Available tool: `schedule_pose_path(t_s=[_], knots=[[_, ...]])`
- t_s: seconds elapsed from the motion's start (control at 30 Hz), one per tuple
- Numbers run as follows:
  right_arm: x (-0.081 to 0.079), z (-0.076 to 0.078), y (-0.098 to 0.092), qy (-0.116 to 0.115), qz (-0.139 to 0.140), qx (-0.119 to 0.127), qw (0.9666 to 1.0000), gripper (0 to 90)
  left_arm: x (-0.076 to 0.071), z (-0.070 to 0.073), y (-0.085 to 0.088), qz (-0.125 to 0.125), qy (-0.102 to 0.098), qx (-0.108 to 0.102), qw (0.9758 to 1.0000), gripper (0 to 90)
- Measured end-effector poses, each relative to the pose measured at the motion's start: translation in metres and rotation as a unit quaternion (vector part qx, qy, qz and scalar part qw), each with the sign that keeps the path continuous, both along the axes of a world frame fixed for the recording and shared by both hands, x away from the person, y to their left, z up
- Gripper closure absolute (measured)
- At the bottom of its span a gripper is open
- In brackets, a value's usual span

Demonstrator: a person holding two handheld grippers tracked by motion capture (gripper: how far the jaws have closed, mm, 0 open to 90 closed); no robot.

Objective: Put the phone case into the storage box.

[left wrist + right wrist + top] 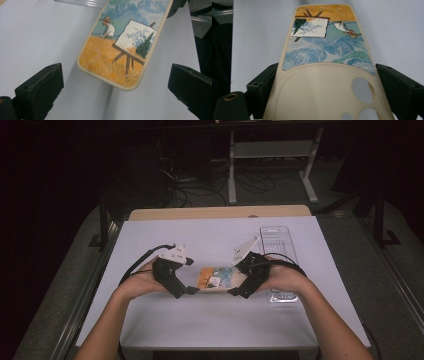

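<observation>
High view: both tools meet over the white worktop (165, 320), the phone case (218, 278) between them. Left gripper view: left tool (115, 87) gapes, case ahead, seemingly untouched. Right gripper view: right tool (324, 82) clamps the case's camera end

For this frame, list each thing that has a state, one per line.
Phone case: held off the white table, painted side up, empty.
Right gripper: shut on the case's camera-hole end.
Left gripper: open, jaws wide, case's other end just ahead of them.
Clear plastic tray: lying flat beside the right hand, looks empty.
</observation>
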State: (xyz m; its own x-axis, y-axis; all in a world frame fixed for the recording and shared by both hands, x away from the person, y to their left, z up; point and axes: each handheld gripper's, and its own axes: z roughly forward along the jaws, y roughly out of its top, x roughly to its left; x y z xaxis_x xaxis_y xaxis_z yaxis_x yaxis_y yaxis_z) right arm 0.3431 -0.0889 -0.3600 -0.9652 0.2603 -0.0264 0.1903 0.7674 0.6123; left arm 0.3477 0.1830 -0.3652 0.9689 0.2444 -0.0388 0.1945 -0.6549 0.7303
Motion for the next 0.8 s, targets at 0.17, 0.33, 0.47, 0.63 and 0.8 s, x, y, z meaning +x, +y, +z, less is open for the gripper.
schedule_pose_path(t_s=[0.17, 0.33, 0.47, 0.63, 0.8], knots=[[0.003, -0.001, -0.009, -0.008, -0.02, 0.018, 0.9996, 10.8, 0.002, -0.002, 0.003, 0.011, 0.004, -0.004, 0.9999, 0.0], [0.002, -0.003, -0.013, -0.012, -0.054, 0.025, 0.9982, 10.7, 0.004, -0.003, 0.005, 0.023, 0.001, -0.004, 0.9997, 0.0], [0.001, -0.005, -0.019, -0.006, -0.078, 0.041, 0.9961, 10.7, 0.005, -0.006, 0.006, 0.042, 0.002, -0.009, 0.9991, 0.0], [0.0, -0.007, -0.024, -0.007, -0.098, 0.045, 0.9941, 10.7, 0.003, -0.011, 0.008, 0.086, -0.003, -0.019, 0.9961, 0.0], [-0.004, -0.01, -0.028, -0.004, -0.112, 0.044, 0.9927, 10.7, -0.003, -0.017, 0.01, 0.125, 0.005, -0.044, 0.9911, 0.0]])
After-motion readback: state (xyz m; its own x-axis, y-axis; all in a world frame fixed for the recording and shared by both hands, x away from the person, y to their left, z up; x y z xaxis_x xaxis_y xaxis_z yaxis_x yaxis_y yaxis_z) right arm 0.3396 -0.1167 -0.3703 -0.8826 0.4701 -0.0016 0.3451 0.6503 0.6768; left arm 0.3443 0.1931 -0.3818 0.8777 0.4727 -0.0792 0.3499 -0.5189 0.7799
